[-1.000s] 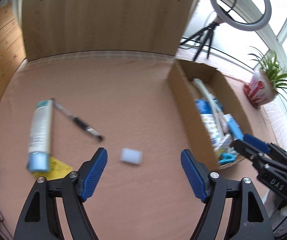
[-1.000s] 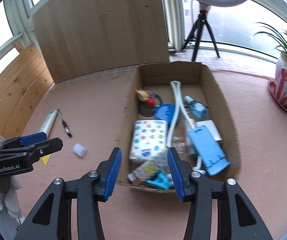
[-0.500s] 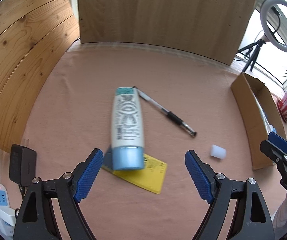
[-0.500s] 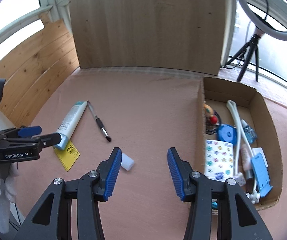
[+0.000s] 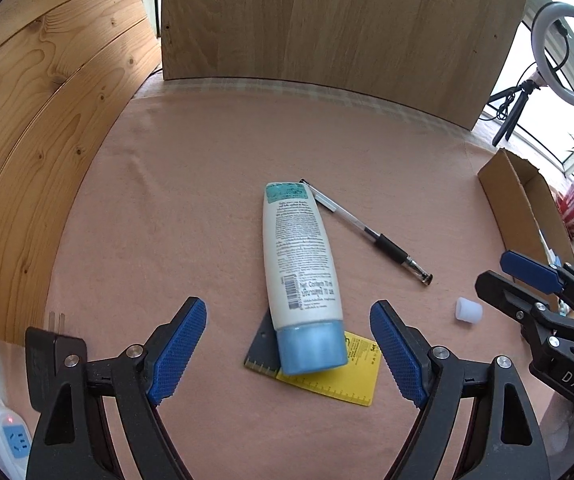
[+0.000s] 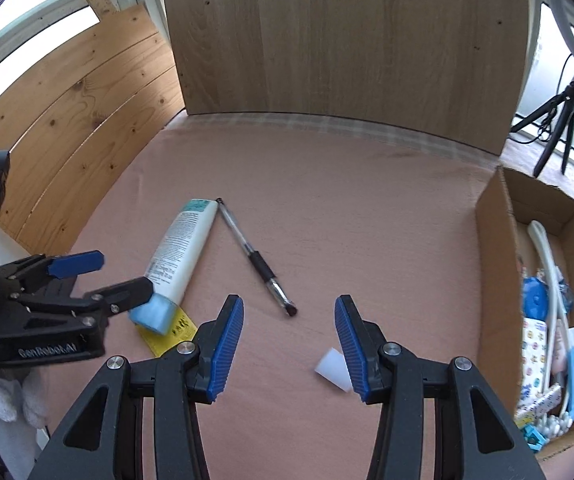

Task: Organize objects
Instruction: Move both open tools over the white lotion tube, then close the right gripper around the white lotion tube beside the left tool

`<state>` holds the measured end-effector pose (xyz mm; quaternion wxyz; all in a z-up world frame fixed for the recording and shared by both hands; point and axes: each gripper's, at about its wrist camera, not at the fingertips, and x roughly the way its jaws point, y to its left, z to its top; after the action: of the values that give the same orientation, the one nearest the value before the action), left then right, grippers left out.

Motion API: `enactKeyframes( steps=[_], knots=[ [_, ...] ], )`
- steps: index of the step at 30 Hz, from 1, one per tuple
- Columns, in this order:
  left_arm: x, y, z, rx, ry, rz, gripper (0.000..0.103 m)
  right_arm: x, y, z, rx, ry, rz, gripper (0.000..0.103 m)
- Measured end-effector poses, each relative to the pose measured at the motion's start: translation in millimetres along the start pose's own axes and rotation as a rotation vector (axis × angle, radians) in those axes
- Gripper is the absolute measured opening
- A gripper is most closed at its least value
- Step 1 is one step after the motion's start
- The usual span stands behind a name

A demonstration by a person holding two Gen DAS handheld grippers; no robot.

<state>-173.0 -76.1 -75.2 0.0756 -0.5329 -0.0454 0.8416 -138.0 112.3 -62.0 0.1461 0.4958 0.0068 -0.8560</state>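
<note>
Pale pink cloth is carrying the loose items still waiting for sorting. At the left, the left gripper is hovering with its jaws spread wide and empty, framing the blue cap of the lotion tube, which is lying across a yellow ruler card, probably the next pick. The pen is lying beside it. The right gripper is hanging parted, empty, with a small white cap touching its right finger. At the far right the cardboard box is holding what is already sorted.

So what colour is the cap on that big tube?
Light blue. The tube is white, and its cap shows best in the left wrist view.
</note>
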Motion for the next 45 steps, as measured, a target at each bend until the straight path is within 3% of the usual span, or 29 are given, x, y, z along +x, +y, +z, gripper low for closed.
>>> enactKeyframes(
  steps=[9, 20, 31, 38, 41, 45],
  knots=[
    [19.9, 12.0, 1.0, -0.025, 0.020, -0.072, 0.087, 34.3, 8.5, 22.0, 0.100, 0.090, 0.154, 0.044],
    [30.9, 21.9, 0.7, -0.052, 0.016, -0.131, 0.085, 76.9, 18.8, 31.3, 0.165, 0.203, 0.245, 0.044],
    [36.8, 5.0, -3.5, 0.001, 0.018, -0.180, 0.054, 93.7, 29.9, 34.0, 0.149, 0.247, 0.277, 0.044],
    [36.0, -5.7, -9.8, -0.006, 0.020, -0.247, 0.046, 91.7, 32.0, 26.7, 0.148, 0.280, 0.307, 0.041],
    [33.5, -14.6, -16.9, 0.000, 0.015, -0.242, 0.046, 82.5, 29.9, 19.8, 0.140, 0.266, 0.292, 0.041],
    [30.6, -24.6, -34.3, -0.024, 0.028, -0.288, 0.046, 68.1, 15.6, 3.5, 0.170, 0.280, 0.316, 0.040]
  ],
)
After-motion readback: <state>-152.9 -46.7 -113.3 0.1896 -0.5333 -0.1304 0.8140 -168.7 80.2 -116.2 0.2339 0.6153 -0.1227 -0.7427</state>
